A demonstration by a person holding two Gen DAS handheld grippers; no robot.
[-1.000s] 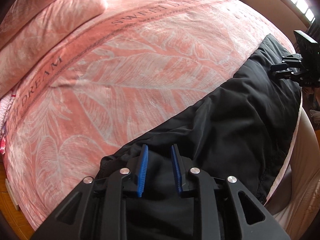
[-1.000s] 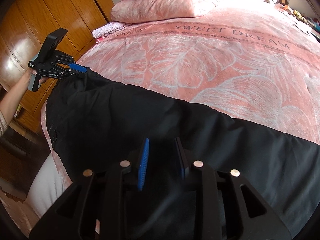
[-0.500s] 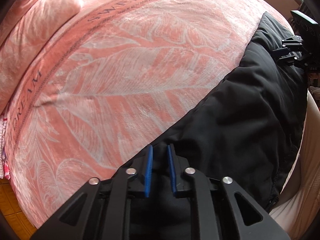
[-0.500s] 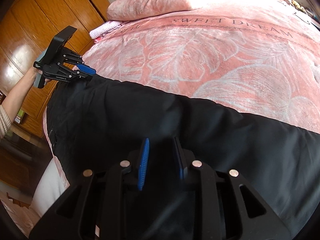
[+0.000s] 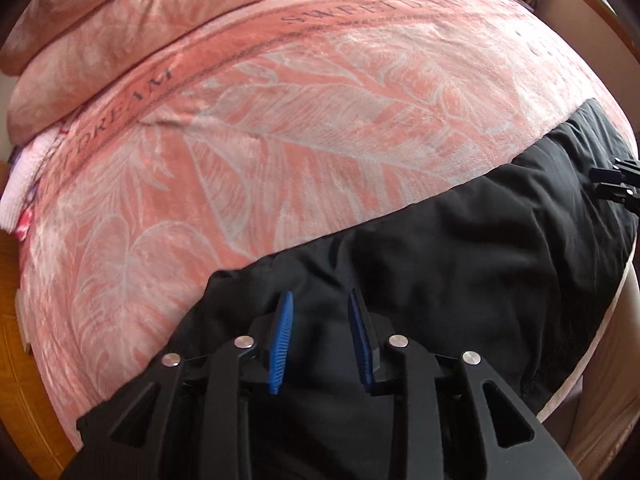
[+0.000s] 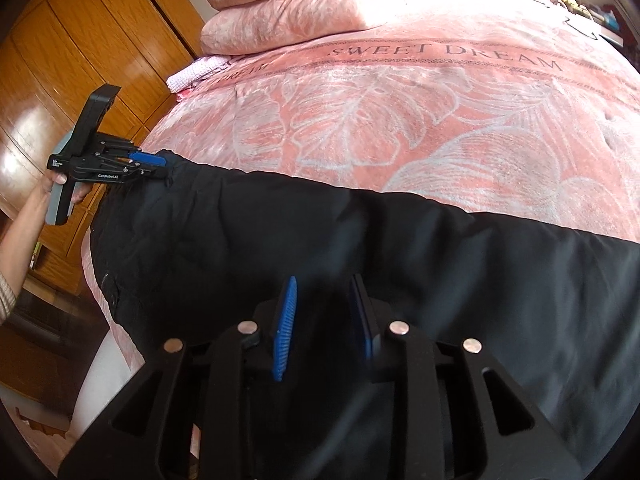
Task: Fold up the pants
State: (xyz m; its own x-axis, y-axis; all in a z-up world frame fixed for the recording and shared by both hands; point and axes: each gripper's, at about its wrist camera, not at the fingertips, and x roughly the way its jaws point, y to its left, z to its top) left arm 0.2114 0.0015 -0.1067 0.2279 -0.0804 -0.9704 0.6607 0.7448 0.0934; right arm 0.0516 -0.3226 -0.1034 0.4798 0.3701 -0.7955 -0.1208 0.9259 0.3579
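Black pants (image 5: 480, 260) lie stretched along the near edge of a pink bed blanket (image 5: 280, 120). My left gripper (image 5: 320, 294) points steeply down over one end of them. Its jaws are opening, and the blue pads stand apart with black cloth below them, unpinched. In the right wrist view the left gripper (image 6: 164, 164) sits at the pants' (image 6: 320, 232) far left corner, held by a hand (image 6: 44, 192). My right gripper (image 6: 324, 278) hovers over the other end, its pads parted and easing slightly wider, cloth beneath. It shows as the right gripper (image 5: 600, 182) at the left view's right edge.
Folded pink pillows (image 6: 288, 12) are stacked at the head of the bed. A wooden wardrobe (image 6: 80, 40) stands close beside the bed on the left. The blanket (image 6: 400, 120) stretches wide beyond the pants. The mattress edge drops off just in front of the pants.
The left gripper's pads narrowed almost together half a second ago and now stand wide apart again. It also shifted a little over the pants' corner. The right gripper has hardly moved.
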